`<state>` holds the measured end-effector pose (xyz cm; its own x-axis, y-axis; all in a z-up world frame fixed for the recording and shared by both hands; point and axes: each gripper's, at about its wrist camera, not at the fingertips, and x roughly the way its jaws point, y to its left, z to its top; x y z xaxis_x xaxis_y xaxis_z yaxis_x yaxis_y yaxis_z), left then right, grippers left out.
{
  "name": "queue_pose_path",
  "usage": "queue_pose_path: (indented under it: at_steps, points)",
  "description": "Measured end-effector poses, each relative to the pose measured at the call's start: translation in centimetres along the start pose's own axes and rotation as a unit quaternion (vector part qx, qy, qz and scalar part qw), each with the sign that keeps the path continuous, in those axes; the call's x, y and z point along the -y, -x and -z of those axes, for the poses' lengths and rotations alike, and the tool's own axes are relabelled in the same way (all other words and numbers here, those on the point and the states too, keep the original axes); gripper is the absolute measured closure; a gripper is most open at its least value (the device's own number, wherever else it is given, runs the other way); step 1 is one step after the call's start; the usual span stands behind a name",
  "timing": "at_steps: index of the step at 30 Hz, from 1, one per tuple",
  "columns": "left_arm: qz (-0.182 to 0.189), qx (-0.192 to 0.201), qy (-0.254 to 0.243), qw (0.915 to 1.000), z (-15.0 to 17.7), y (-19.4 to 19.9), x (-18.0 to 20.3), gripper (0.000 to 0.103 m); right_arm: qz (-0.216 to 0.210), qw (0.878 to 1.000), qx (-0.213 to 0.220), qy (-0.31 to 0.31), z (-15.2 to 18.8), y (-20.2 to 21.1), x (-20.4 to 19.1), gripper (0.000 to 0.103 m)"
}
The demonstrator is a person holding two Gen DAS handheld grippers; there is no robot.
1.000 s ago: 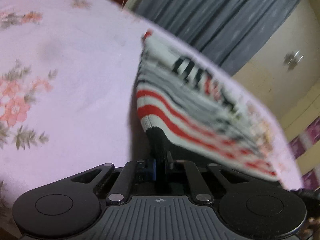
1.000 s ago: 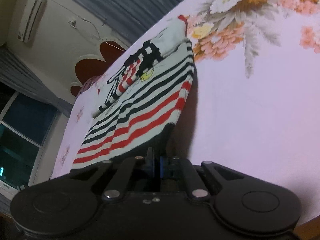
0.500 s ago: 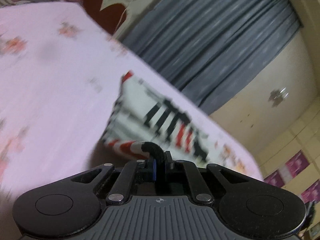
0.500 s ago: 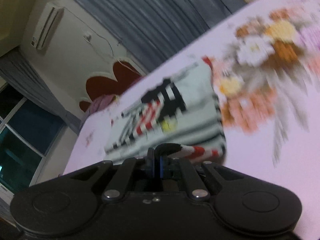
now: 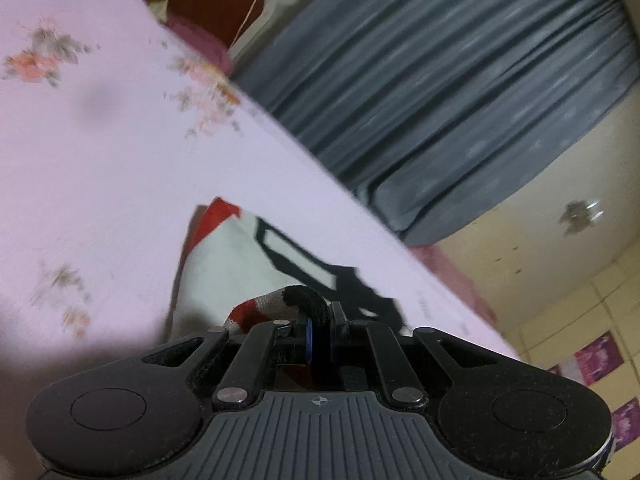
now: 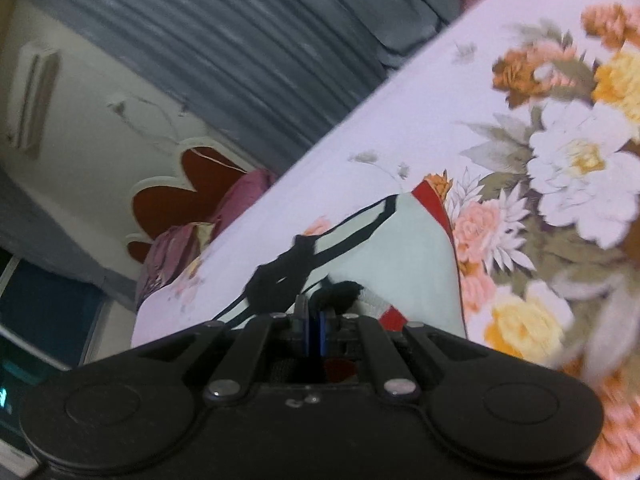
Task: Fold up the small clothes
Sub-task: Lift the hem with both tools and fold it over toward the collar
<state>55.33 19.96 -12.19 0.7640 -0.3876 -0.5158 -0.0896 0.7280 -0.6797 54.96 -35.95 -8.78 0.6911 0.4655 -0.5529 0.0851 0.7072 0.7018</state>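
A small knit garment, white with red and black stripes and a black print, lies on a pink floral bedsheet. In the left wrist view its pale upper part (image 5: pixel 228 256) spreads ahead, and my left gripper (image 5: pixel 318 316) is shut on its black hem, which curls over the fingers. In the right wrist view the same garment (image 6: pixel 404 248) lies ahead, with a red collar edge at its far corner. My right gripper (image 6: pixel 314 312) is shut on the other hem corner, black and red fabric bunched at the pads. The garment's lower half is folded over and mostly hidden.
The bedsheet (image 5: pixel 100 168) stretches left in the left view and carries large flowers (image 6: pixel 560 168) on the right in the right view. Grey curtains (image 5: pixel 460 80), a red headboard (image 6: pixel 188 188) and pink pillows (image 6: pixel 180 248) lie beyond the bed's far edge.
Both grippers have carried the striped hem forward over the garment toward its collar end. The striped lower half, spread out a second ago, is now folded over; only the printed upper part shows.
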Motion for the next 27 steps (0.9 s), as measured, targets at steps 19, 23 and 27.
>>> queue_pose_path:
  at_steps: [19, 23, 27]
  points:
    - [-0.015, 0.010, -0.168, 0.9857, -2.3, -7.4, 0.7, 0.034, 0.041, 0.994, 0.054, 0.091, -2.3, -6.2, 2.2, 0.062]
    - [-0.044, -0.043, -0.242, 0.9683, -1.1, -10.0, 2.3, 0.044, 0.064, 0.986, 0.016, 0.154, -1.3, -7.8, 1.0, 0.062]
    - [-0.113, -0.059, -0.312, 0.9417, 0.5, -12.8, 4.1, 0.058, 0.119, 0.966, -0.003, 0.230, -0.7, -10.9, -1.2, 0.059]
